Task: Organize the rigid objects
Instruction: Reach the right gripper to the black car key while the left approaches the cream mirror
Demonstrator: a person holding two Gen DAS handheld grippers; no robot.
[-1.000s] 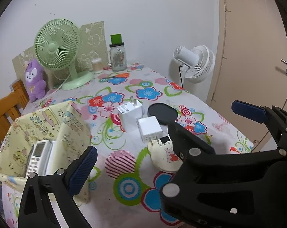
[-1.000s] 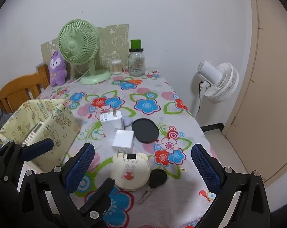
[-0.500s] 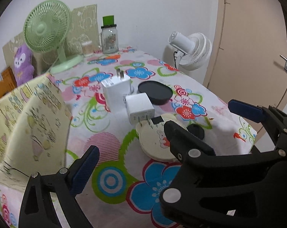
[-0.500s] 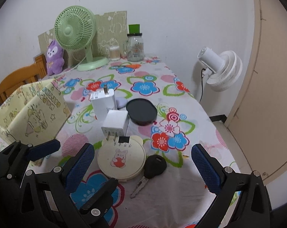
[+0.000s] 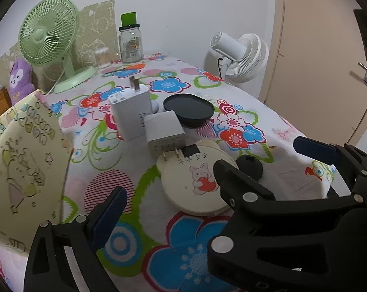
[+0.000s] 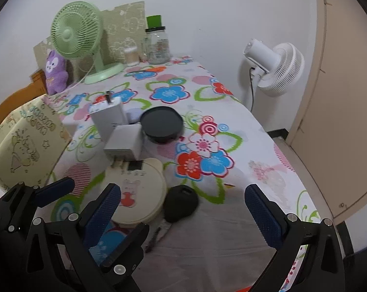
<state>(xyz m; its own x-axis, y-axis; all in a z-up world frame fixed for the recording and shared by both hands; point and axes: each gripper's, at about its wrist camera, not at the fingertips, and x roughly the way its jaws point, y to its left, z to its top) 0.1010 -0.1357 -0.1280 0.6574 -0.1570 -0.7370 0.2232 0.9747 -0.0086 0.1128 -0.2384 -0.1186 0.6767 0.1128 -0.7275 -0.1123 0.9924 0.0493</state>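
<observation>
From left I note the yellow bag at the bench edge; my left tongs released, empty, above the cream disc; chargers behind; black key between my released right tongs.

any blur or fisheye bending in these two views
Left wrist view: the door handle is motion-smeared, the door edge bows. Right wrist view: the black key looks soft, the door frame curves; both have dark rounded corners.
</observation>
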